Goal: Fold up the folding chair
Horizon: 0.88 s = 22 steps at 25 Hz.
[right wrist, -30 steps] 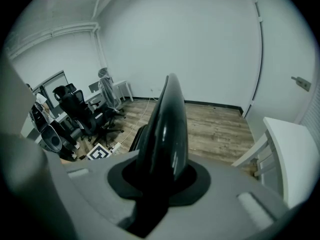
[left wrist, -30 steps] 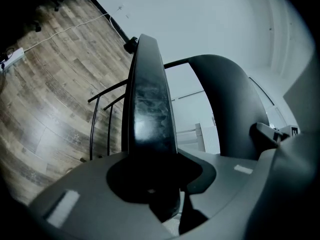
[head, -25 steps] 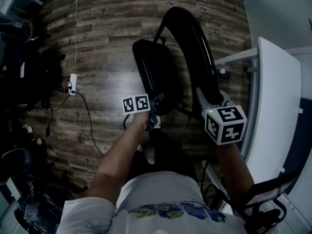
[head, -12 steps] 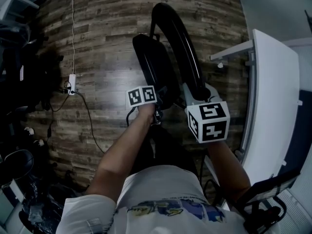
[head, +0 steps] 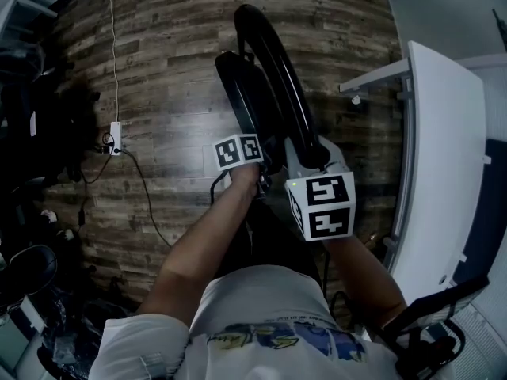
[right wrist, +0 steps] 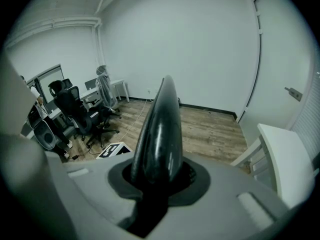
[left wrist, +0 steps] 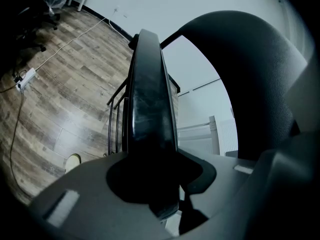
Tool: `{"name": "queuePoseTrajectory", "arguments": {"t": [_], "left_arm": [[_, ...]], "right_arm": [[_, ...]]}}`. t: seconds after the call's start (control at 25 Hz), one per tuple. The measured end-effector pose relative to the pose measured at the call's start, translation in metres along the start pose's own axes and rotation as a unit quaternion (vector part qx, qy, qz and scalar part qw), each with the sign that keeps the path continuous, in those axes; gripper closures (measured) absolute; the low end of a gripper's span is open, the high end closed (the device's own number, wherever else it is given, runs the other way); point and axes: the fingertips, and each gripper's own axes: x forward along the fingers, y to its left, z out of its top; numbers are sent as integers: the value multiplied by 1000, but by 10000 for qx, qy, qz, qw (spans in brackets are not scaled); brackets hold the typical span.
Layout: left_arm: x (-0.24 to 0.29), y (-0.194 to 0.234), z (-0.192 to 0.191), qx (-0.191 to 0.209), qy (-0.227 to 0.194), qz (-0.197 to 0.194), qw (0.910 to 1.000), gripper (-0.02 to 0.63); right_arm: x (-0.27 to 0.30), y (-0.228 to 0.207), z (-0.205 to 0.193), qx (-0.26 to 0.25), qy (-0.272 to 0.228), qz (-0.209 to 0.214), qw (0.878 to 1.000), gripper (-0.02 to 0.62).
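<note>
Since a second ago, seat point(head: 247, 101) and backrest point(head: 279, 77) have drawn closer. The left gripper point(head: 261, 172) pinches the seat, the right gripper point(head: 307, 153) the backrest. The folding chair point(head: 265, 113) stands mid-floor point(head: 166, 70). Closing is underway; next, probably press both flat.

The folding chair point(head: 245, 93) is black, smooth and shiny, like plastic. The floor point(head: 166, 70) is brown wood planks with a soft shine. The table point(head: 444, 157) is white and smooth.

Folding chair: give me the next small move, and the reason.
Probably press the seat toward the backrest. The left gripper is clamped on the seat's edge, the right gripper on the backrest, and a wedge of gap shows between them.
</note>
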Motion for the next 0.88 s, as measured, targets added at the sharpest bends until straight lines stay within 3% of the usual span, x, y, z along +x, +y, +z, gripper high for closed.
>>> {"name": "queuePoseTrajectory", "arguments": {"t": [0.88], "left_arm": [[10, -13, -4, 40, 590, 347, 9976, 477]], "right_arm": [[0, 34, 4, 193, -61, -110, 9997, 517]]}}
